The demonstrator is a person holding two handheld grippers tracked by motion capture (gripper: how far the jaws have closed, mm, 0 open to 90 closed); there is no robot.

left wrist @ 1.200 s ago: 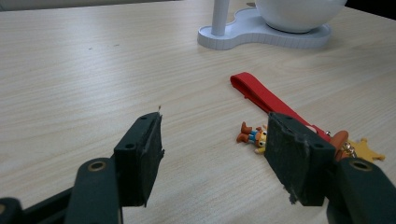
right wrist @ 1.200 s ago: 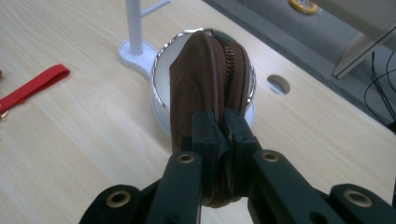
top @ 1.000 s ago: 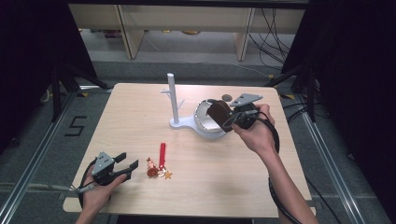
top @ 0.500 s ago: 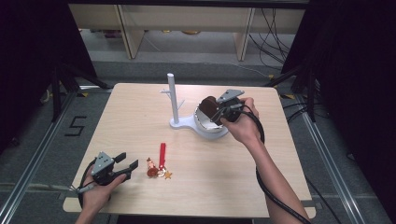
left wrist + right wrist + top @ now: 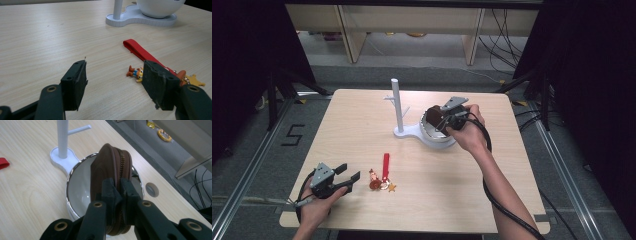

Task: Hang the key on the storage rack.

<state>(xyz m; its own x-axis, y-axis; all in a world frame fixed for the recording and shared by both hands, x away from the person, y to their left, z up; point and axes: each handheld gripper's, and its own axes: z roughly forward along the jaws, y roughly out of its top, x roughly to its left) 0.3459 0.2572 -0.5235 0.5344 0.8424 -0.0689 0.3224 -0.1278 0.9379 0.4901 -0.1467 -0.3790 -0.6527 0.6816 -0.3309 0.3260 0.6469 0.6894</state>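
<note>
At the near left edge of the table [image 5: 362, 125], the left gripper [image 5: 346, 179] is held low over the wood with its jaws spread apart and nothing between them. Just to its right, a keychain is laid out: a small cowboy figure [image 5: 135, 73] and a gold star charm [image 5: 195, 80] at the near end, with a red strap [image 5: 385, 165] attached. The long axis of the strap is seen to run from near to far, its far end pointing toward the stand. In the left gripper view, the figure is seen just beyond and inside the right-hand jaw, so the keychain is judged to be nearest to the left gripper, well apart from the right.

Farther back, right of centre, a white stand [image 5: 397, 102] with an upright post and short side pegs is set on a base that also carries a white bowl [image 5: 82, 187] with a chrome rim. The right gripper [image 5: 117, 192] is held above this bowl with its jaws clenched on a brown zippered pouch [image 5: 110, 167]. The pouch is held on edge, zipper uppermost, directly over the bowl opening. Whether its lower edge touches the bowl cannot be told.

The coming move is judged to turn on this vertical alignment of pouch over bowl
</note>
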